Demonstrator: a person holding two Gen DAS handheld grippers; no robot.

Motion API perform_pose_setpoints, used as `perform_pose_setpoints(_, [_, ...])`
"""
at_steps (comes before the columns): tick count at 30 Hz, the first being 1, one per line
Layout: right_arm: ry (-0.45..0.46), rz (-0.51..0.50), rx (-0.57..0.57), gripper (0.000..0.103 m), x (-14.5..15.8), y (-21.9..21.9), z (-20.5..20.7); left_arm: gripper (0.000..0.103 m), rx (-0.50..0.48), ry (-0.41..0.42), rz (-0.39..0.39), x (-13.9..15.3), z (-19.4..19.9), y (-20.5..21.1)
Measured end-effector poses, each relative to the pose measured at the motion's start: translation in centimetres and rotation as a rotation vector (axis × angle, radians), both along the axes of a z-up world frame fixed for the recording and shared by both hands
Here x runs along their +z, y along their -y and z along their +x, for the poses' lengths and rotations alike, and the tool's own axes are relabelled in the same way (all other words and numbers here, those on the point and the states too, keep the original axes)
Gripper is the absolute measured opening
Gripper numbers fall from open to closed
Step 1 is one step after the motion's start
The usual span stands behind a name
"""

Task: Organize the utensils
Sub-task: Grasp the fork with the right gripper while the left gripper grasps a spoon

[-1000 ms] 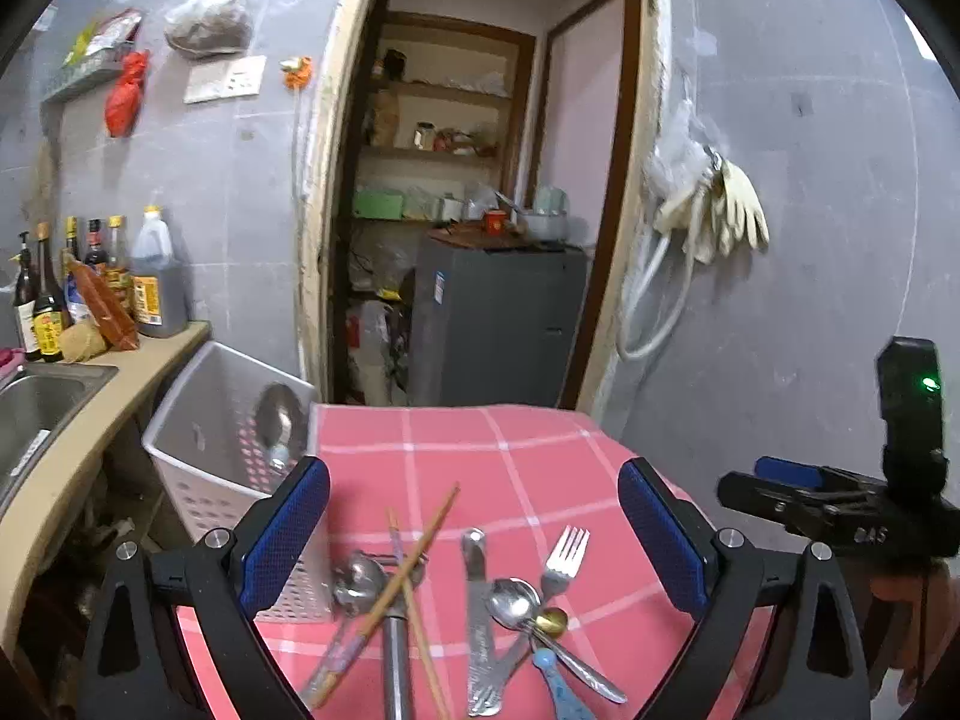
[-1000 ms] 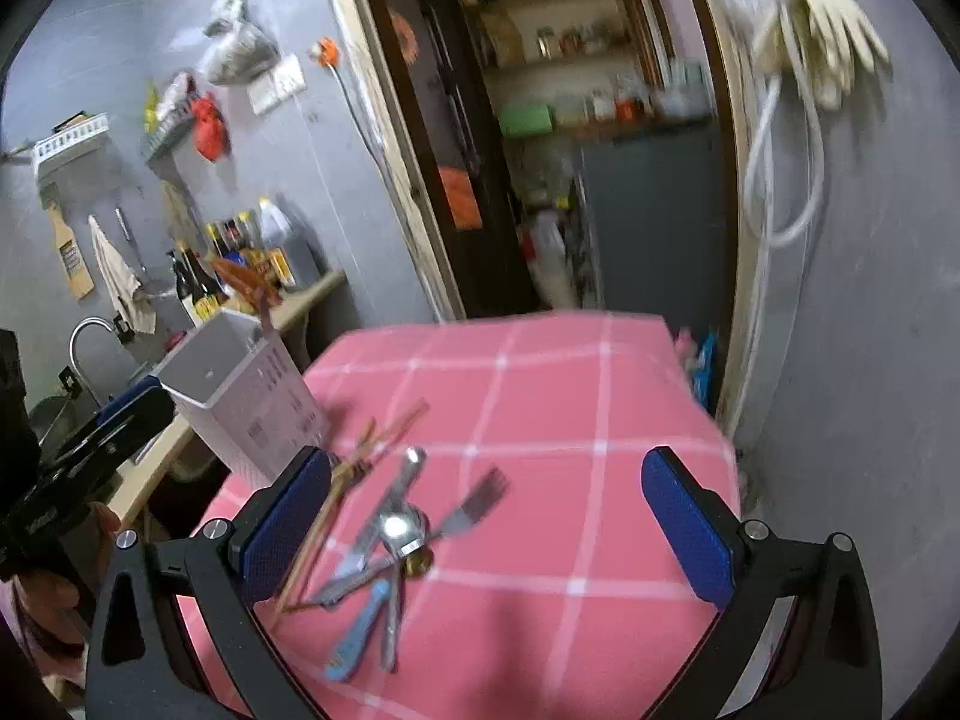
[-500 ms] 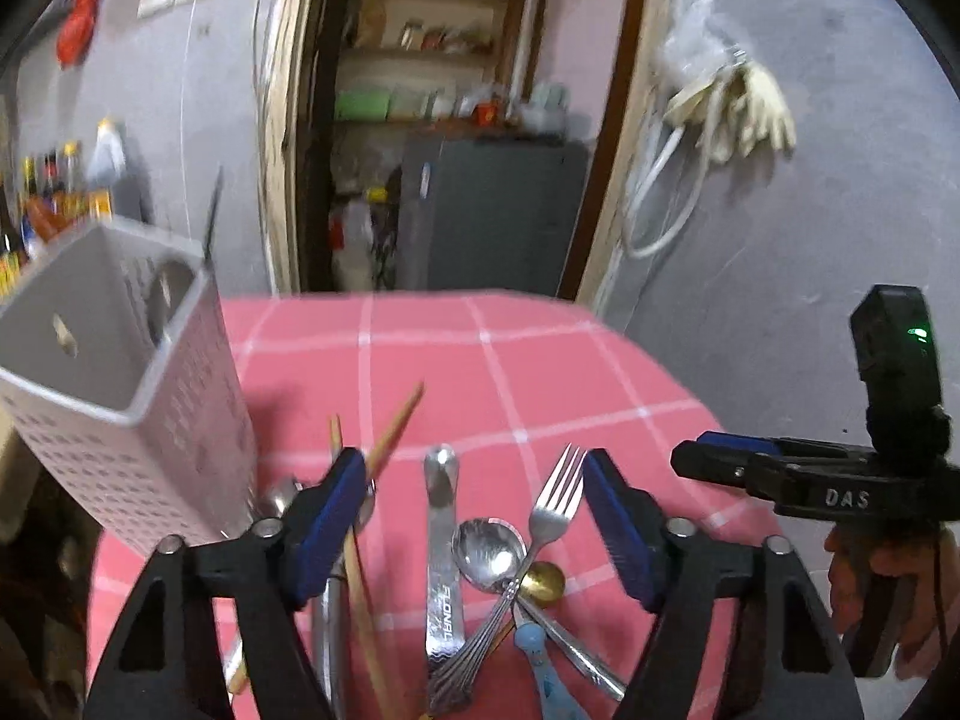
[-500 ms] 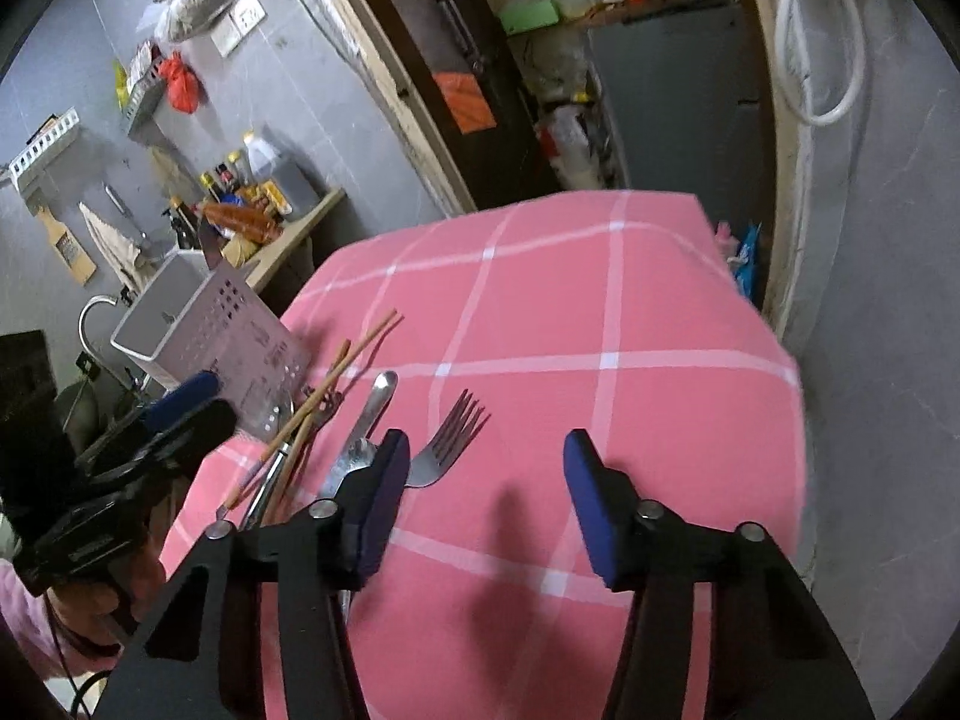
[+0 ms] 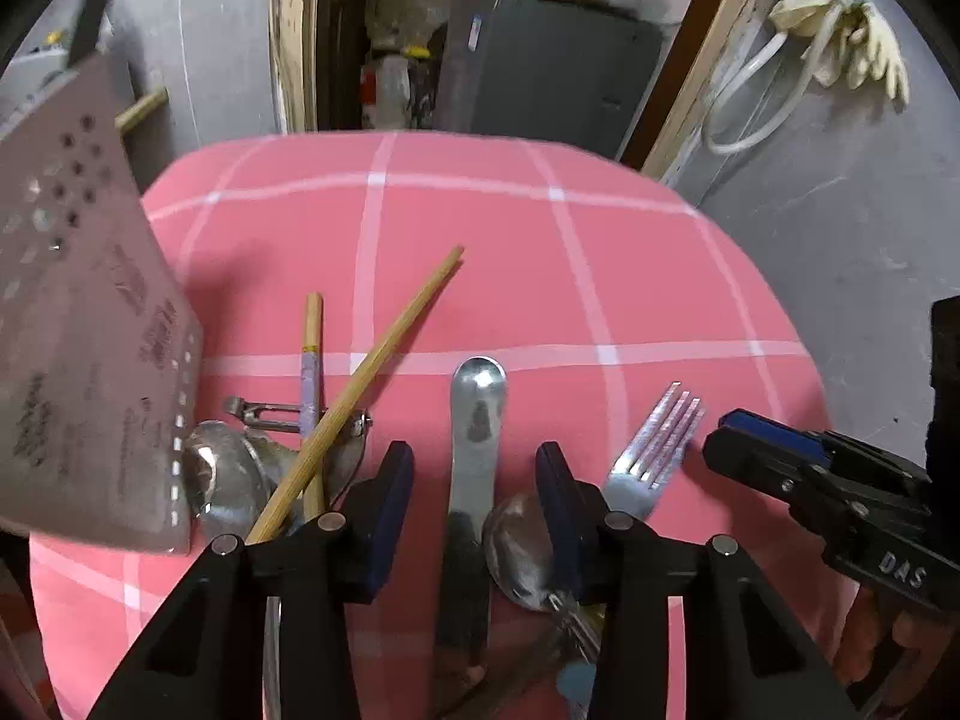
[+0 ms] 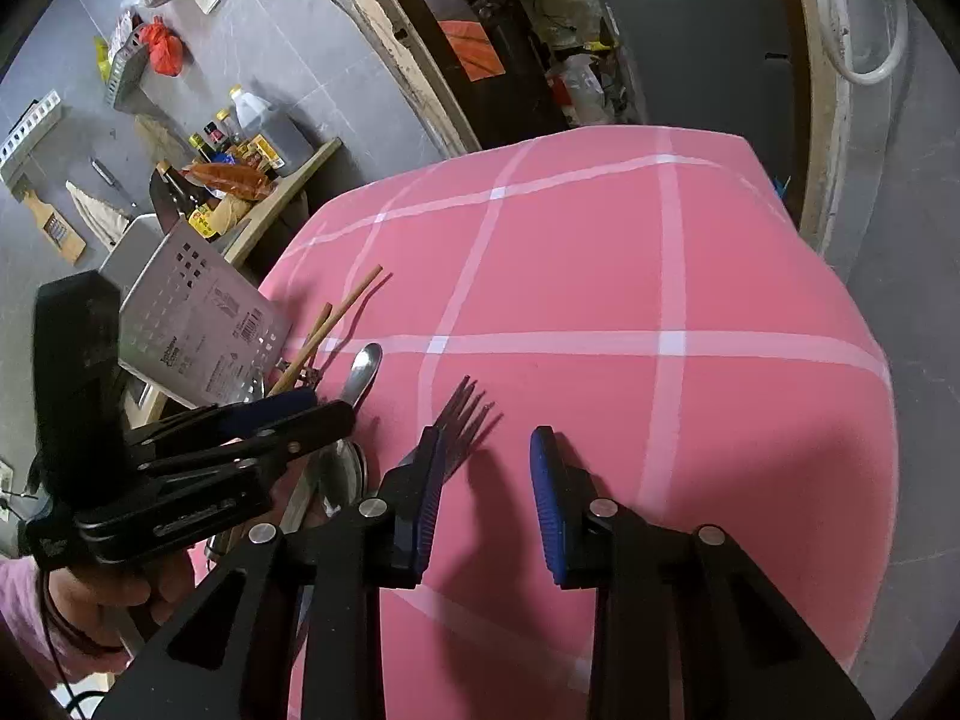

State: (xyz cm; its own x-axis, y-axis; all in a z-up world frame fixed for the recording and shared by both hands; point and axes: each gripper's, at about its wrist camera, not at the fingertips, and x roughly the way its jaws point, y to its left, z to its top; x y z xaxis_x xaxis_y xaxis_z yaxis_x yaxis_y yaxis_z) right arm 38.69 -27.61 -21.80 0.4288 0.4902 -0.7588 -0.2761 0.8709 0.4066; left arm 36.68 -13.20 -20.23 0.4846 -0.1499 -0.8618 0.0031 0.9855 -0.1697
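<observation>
Utensils lie in a pile on a pink checked cloth. My left gripper is open, its pads on either side of a steel knife. A spoon, a fork, two wooden chopsticks and a ladle lie around it. A white perforated basket stands at the left. My right gripper is open just right of the fork, above bare cloth. The left gripper also shows in the right wrist view.
A counter with sauce bottles stands beyond the basket. A doorway with a grey cabinet is behind the table. Rubber gloves and a hose hang on the right wall. The cloth's right half holds nothing.
Both grippers have dropped closer to the table and narrowed their jaws. The left one now straddles the knife; the right one has come down beside the fork.
</observation>
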Motion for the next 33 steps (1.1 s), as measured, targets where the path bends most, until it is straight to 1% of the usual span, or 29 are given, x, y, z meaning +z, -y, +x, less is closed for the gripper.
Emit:
perform_pose_setpoints(2, [-0.009, 0.005, 0.003, 0.026, -0.3, -0.2, 0.3, 0.039, -0.002, -0.023, -0.007, -0.2, 0.6, 0.0])
perform_pose_setpoints(4, [-0.019, 0.009, 0.008, 0.024, -0.4, -0.6, 0.7, 0.038, -0.009, -0.033, -0.005, -0.3, 1.1, 0.1])
perform_pose_setpoints(9, [-0.038, 0.001, 0.026, 0.024, -0.8, -1.5, 1.5, 0.037, -0.019, -0.053, -0.017, -0.2, 2.0, 0.1])
perform_pose_setpoints(12, [-0.057, 0.011, 0.031, 0.021, -1.0, -1.7, 1.8, 0.037, -0.034, -0.066, -0.001, -0.3, 2.2, 0.3])
perform_pose_setpoints(13, [-0.064, 0.017, 0.029, 0.018, -1.0, -1.8, 2.0, 0.035, -0.04, -0.069, 0.007, -0.3, 2.3, 0.5])
perform_pose_setpoints(15, [-0.078, 0.024, 0.021, 0.012, -1.2, -1.7, 2.1, 0.03, -0.054, -0.079, 0.022, -0.2, 2.4, 0.6])
perform_pose_setpoints(17, [-0.094, 0.041, 0.014, 0.011, -1.5, -1.6, 2.2, 0.02, -0.069, -0.1, 0.012, -0.2, 2.5, 0.6])
perform_pose_setpoints(18, [-0.102, 0.051, 0.01, 0.01, -1.6, -1.6, 2.2, 0.018, -0.077, -0.108, 0.013, -0.1, 2.5, 0.7])
perform_pose_setpoints(20, [-0.106, 0.051, 0.009, 0.009, -1.8, -1.7, 2.1, 0.017, -0.083, -0.115, 0.013, -0.1, 2.7, 0.7])
perform_pose_setpoints(25, [-0.102, 0.066, -0.004, 0.007, -1.7, -2.2, 1.6, 0.016, -0.084, -0.137, -0.025, -0.1, 3.3, -0.2])
perform_pose_setpoints(28, [-0.08, 0.07, -0.004, 0.006, -0.7, -2.0, 0.7, 0.016, -0.079, -0.12, -0.045, 0.4, 2.9, -0.6])
perform_pose_setpoints(33, [-0.013, 0.082, -0.023, 0.004, 1.8, -0.8, -1.5, 0.016, -0.094, -0.028, -0.059, 2.4, 1.1, -0.8])
